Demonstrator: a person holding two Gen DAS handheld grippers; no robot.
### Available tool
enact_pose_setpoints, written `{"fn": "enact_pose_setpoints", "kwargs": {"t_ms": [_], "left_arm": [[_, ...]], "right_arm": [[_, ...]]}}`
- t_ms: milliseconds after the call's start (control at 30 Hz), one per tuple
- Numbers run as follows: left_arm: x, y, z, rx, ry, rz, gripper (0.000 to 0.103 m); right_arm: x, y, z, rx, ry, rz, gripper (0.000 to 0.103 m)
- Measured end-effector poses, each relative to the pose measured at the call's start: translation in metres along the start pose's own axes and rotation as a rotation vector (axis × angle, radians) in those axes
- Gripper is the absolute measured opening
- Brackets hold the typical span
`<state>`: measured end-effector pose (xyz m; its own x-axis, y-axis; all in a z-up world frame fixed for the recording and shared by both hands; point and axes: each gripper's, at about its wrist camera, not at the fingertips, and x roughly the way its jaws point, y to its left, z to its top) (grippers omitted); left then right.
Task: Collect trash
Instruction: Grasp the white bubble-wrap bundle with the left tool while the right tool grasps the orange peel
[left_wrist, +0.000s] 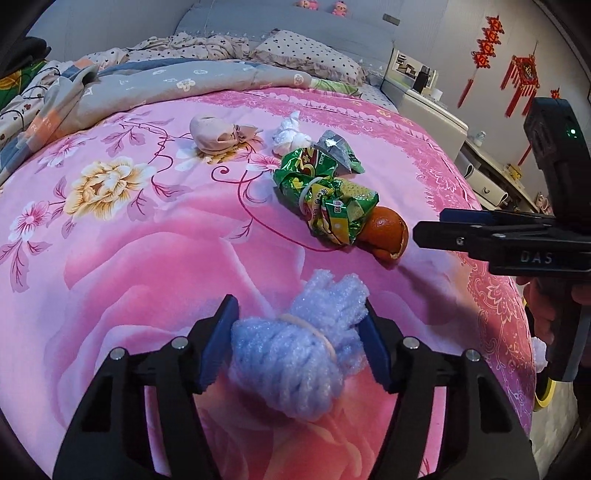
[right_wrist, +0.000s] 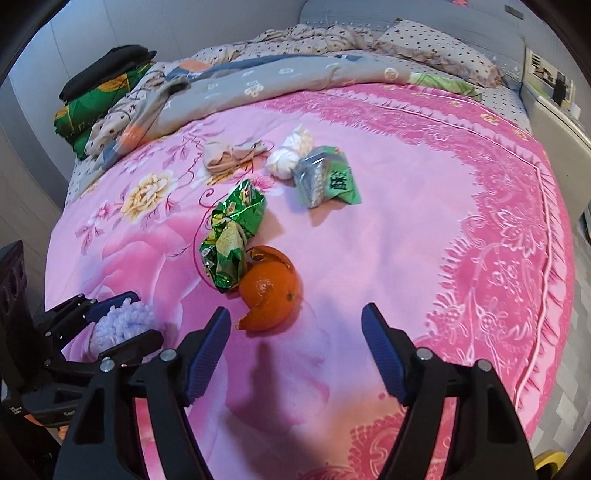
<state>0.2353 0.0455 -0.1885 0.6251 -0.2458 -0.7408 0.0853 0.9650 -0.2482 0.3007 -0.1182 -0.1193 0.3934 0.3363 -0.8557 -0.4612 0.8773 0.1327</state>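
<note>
Left gripper (left_wrist: 299, 341) pinching foam wad (left_wrist: 295, 354); right gripper (right_wrist: 295, 350) spread, empty, nearing orange peel (right_wrist: 269, 288). Springy foam, could squirt free.

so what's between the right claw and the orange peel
Nothing: only bare pink bedspread lies between the right claw and the orange peel, clearest in the right wrist view.

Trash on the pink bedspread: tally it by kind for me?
Foam bundle: 1
Crumpled green snack wrappers: 2
Orange peel: 1
White tissue wad: 1
Beige wad: 1
Total: 6
</note>
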Motion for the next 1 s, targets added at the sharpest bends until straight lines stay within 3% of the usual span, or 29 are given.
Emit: {"fn": "enact_pose_setpoints", "kwargs": {"t_ms": [300, 667, 833, 1000], "left_arm": [[0.000, 0.010, -0.003, -0.045, -0.019, -0.057, 0.056], [-0.003, 0.012, -0.006, -0.063, -0.035, -0.079, 0.056], [-0.003, 0.012, -0.007, -0.063, -0.038, -0.080, 0.055], [-0.006, 0.010, -0.007, -0.051, -0.053, -0.081, 0.051]], "right_arm": [[0.040, 0.002, 0.016, -0.026, 0.091, 0.020, 0.058], [0.063, 0.005, 0.037, -0.032, 0.112, 0.065, 0.056], [0.071, 0.004, 0.042, -0.020, 0.124, 0.072, 0.039], [0.065, 0.003, 0.041, -0.008, 0.089, 0.056, 0.033]]}}
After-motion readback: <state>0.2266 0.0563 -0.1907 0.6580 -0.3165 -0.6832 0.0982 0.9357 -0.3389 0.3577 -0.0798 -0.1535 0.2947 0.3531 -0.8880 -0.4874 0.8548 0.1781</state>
